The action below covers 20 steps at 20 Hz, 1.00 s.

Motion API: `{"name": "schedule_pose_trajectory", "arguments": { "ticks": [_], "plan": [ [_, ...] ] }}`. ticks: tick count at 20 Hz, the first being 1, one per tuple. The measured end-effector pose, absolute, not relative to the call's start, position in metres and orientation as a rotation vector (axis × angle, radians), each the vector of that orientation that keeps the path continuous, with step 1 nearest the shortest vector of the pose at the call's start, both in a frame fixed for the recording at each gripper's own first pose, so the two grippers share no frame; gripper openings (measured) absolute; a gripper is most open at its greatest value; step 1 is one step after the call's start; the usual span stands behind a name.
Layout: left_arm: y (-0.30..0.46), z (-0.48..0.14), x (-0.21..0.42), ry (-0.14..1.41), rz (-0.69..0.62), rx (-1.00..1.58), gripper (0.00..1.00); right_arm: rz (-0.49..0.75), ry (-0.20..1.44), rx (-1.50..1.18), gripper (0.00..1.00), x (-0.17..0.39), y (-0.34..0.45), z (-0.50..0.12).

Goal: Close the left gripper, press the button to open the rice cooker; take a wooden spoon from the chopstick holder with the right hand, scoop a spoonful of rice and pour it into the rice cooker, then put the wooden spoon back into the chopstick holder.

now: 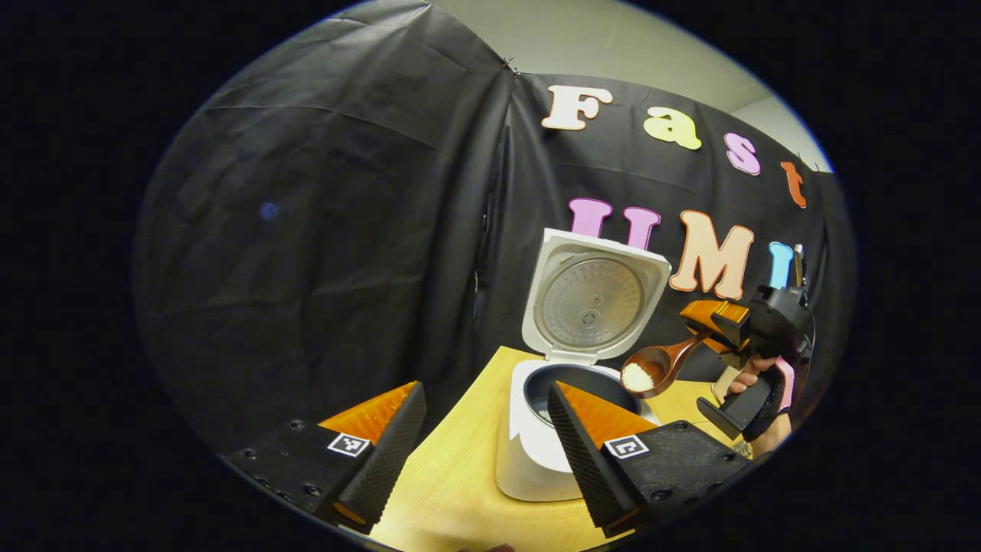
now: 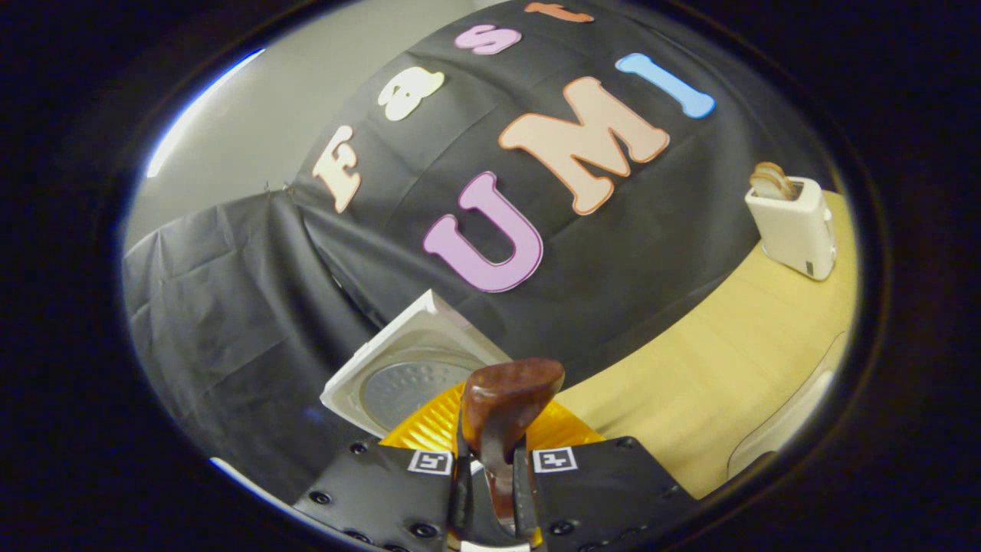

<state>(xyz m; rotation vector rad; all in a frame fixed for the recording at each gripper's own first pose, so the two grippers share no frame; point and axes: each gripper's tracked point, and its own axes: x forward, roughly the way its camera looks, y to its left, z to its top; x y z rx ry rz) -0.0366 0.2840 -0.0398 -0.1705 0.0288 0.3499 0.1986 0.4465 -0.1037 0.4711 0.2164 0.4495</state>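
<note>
Holding the wooden spoon [image 1: 661, 366] by its handle, the right hand-held gripper [image 1: 724, 330] hangs just right of the rice cooker [image 1: 536, 452], both fingers pinching the handle; white rice lies in the spoon's bowl, over the cooker's open pot beneath the raised lid [image 1: 594, 295]. Left hand-held gripper [image 1: 487, 429] is spread wide, empty, near the cooker on the counter [image 1: 452, 491]

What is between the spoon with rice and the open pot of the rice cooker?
Nothing but air, in the left gripper view: the spoon, held by the right gripper, hangs over the right rim of the pot, lid up.
</note>
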Motion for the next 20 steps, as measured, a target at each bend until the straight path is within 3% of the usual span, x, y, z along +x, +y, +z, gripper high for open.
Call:
{"name": "schedule_pose_trajectory", "arguments": {
  "ticks": [5,6,11,20],
  "plan": [
    [0.299,-0.052,-0.048,0.036,0.381,-0.199,0.92,0.506,0.152,0.175,0.22,0.189,0.481,-0.11],
    [0.302,-0.052,-0.05,0.035,0.388,-0.205,0.95,0.519,0.139,0.123,0.22,0.187,0.487,-0.111],
    [0.313,-0.058,-0.055,0.037,0.418,-0.213,0.95,0.574,0.066,-0.098,0.22,0.17,0.51,-0.109],
    [0.321,-0.059,-0.062,0.027,0.441,-0.226,0.95,0.592,-0.145,-0.473,0.22,0.145,0.531,-0.092]
  ]
}}
